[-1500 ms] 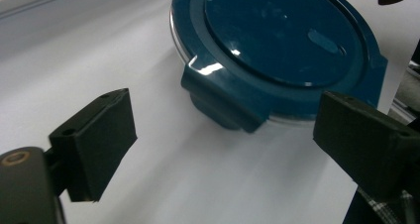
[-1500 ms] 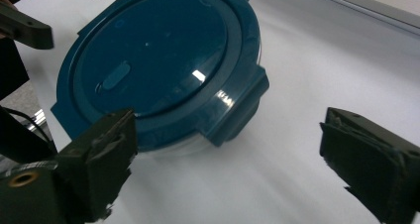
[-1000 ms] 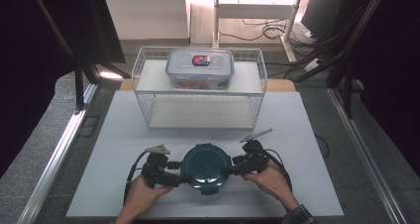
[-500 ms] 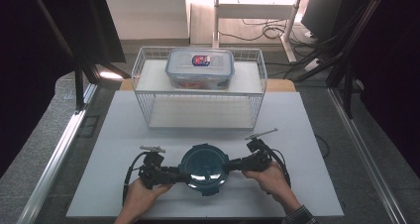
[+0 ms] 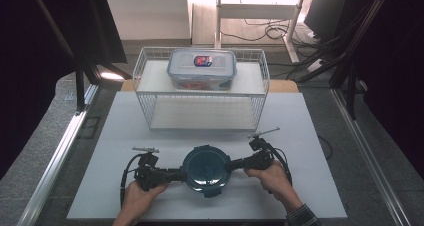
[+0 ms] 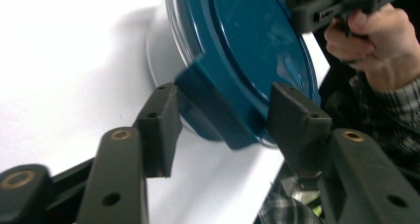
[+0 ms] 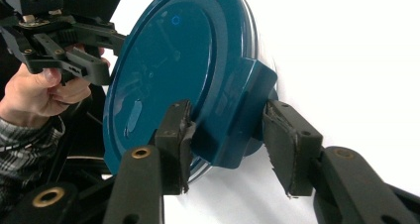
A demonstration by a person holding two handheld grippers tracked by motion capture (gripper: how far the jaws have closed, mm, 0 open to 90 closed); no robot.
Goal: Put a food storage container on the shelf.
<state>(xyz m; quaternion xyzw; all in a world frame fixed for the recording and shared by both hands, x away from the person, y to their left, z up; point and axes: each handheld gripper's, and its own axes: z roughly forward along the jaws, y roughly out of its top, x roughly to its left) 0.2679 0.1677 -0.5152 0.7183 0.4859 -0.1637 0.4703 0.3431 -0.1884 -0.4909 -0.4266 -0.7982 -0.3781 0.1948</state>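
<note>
both grippers have drawn in toward the round container since a second ago, when they sat a little farther out at its sides; the container itself has not shifted on the white table [image 5: 150,196].

now the left gripper [image 5: 172,174] and the right gripper [image 5: 236,163] flank the round container with the blue lid [image 5: 205,168], which stands near the front edge of the table, well apart from the wire basket [image 5: 260,81] behind it. each gripper straddles one of the lid's side latch tabs. from the left gripper view, the jaws stand fairly wide around the left latch tab [image 6: 218,112], one finger touching or almost touching it, the other just beside it. from the right gripper view, the jaws are likewise spread around the right latch tab [image 7: 237,115], with a gap on one side.

the step in hand looks like taking hold of the two latches in order to unclip the lid. the next move calls for both pairs of jaws to close on the tabs, then a pull up and outward, evenly on both sides so the container does not slide or tip.

a clear lidded box [image 5: 201,68] rests on top of the basket, untouched.
</note>
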